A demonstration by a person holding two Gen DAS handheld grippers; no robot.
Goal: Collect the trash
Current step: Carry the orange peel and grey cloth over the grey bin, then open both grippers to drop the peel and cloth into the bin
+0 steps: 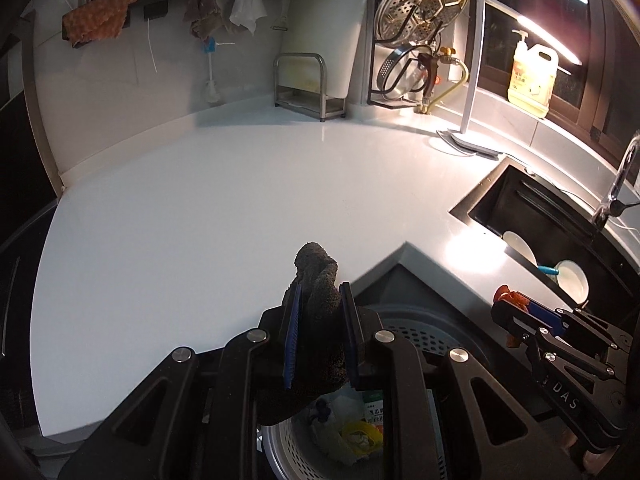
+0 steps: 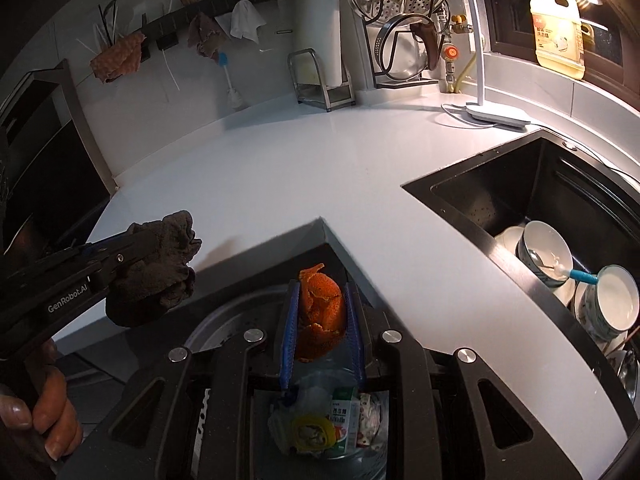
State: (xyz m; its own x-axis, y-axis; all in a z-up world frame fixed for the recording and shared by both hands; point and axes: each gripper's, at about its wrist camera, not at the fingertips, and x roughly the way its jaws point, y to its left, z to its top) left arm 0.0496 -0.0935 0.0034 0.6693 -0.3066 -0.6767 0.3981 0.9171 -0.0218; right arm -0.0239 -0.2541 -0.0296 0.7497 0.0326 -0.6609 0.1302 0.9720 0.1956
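The left gripper [image 1: 318, 300] has its blue-padded jaws clamped on a crumpled dark brown cloth [image 1: 316, 280], which bulges above the fingertips and hangs below them. In the right wrist view, the same left gripper [image 2: 132, 256] enters from the left edge with the cloth [image 2: 160, 276] bunched at its tip, and a person's hand [image 2: 44, 412] grips its handle.

The right gripper [image 2: 322, 300] has its jaws clamped on a piece of curled orange citrus peel [image 2: 322, 312], held upright between the blue pads. In the left wrist view the right gripper [image 1: 508, 300] appears at the right, with the peel [image 1: 520, 300] visible at its tip.

Both grippers are positioned at the inner corner of a white L-shaped kitchen countertop [image 1: 200, 200], above a round grey perforated trash bin [image 1: 420, 340]. The bin [image 2: 224, 320] contains a green-and-white carton [image 2: 344, 412], a yellow-rimmed item [image 2: 312, 432] and pale wrappers.

A black rectangular sink [image 2: 500, 200] is set in the countertop at the right and holds white bowls [image 2: 544, 252] and a blue-handled brush [image 2: 580, 276]. A white desk lamp [image 1: 472, 80] stands lit near the back wall.
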